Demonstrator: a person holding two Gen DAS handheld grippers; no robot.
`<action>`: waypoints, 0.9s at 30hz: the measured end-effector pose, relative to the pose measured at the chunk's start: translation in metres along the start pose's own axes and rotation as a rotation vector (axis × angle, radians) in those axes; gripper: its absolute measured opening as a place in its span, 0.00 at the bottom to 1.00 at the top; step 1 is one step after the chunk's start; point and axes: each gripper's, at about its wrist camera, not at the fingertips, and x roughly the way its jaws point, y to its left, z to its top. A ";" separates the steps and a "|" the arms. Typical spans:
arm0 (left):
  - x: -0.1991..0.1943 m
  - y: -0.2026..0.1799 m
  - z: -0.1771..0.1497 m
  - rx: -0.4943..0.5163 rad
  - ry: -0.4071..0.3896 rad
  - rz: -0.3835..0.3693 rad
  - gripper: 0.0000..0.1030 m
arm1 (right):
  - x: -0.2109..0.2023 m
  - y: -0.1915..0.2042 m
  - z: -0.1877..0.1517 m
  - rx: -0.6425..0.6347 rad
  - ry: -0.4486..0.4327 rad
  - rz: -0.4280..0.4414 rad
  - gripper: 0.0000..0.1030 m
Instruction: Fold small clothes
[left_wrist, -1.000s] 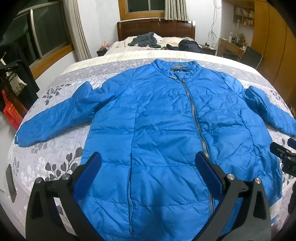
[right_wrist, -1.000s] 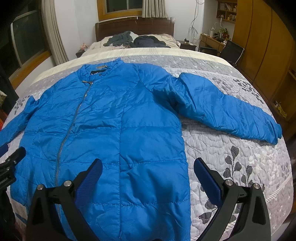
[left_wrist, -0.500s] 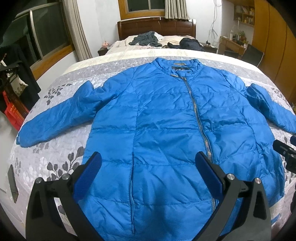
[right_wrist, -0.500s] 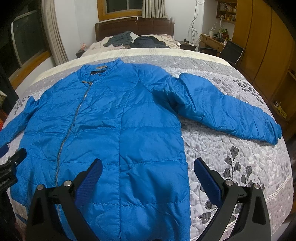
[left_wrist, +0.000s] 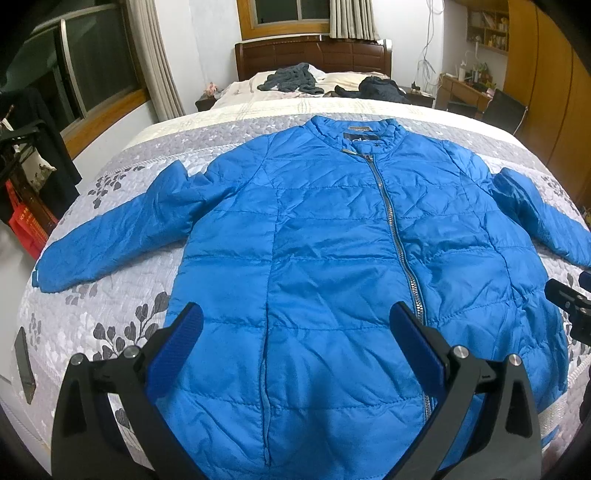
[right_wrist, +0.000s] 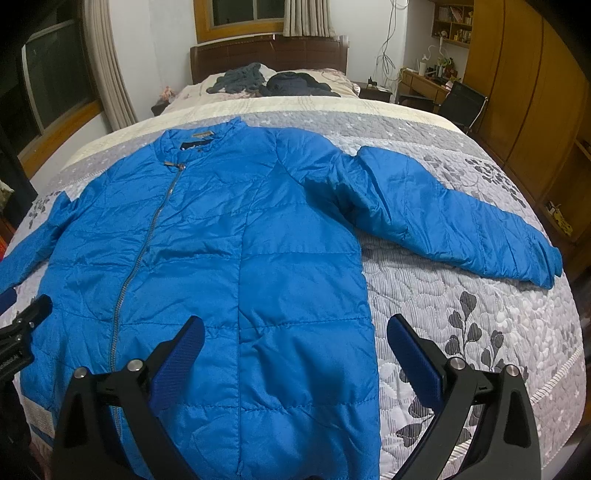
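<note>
Blue quilted jacket (left_wrist: 332, 258) spread front-up on the bed (left_wrist: 110, 314), filling the centre of both frames, zipped to the collar (left_wrist: 356, 134) at upper centre, hem toward the bottom edge. Laid flat and smoothed this way, most likely, so that each side can be turned inward over the zip (left_wrist: 397, 240) without bunching. One sleeve (left_wrist: 118, 232) stretched out to the left in the left wrist view, the other sleeve (right_wrist: 454, 218) out to the right in the right wrist view; both clear of the body, probably for folding across first.

Left tool (left_wrist: 295, 332) low in its frame over the hem, jaws spread wide, nothing between them, not touching the fabric as far as can be told. Right tool (right_wrist: 295, 339) the same: spread, empty, straddling the jacket's side edge with one blue pad over cloth and the other over the grey leaf-patterned quilt (right_wrist: 461, 314). Held apart near the two lower corners, seemingly ready for a first grab; folding not yet begun.

Small dark label (left_wrist: 360, 138) inside the collar, lettering too small to read. Pale marking on the red crate (left_wrist: 27, 229) at far left, illegible. Dark clothes (left_wrist: 291, 79) heaped near the wooden headboard (left_wrist: 314, 55) at upper centre, well apart from the jacket.
</note>
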 end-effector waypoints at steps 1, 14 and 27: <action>0.000 0.000 0.000 0.000 0.000 0.001 0.97 | 0.000 0.000 0.000 0.001 -0.004 0.003 0.96; 0.014 -0.013 0.011 -0.003 0.019 -0.095 0.97 | 0.005 -0.019 0.008 -0.013 -0.008 0.007 0.96; 0.038 -0.076 0.066 0.083 0.043 -0.166 0.97 | 0.042 -0.230 0.028 0.406 0.147 -0.058 0.96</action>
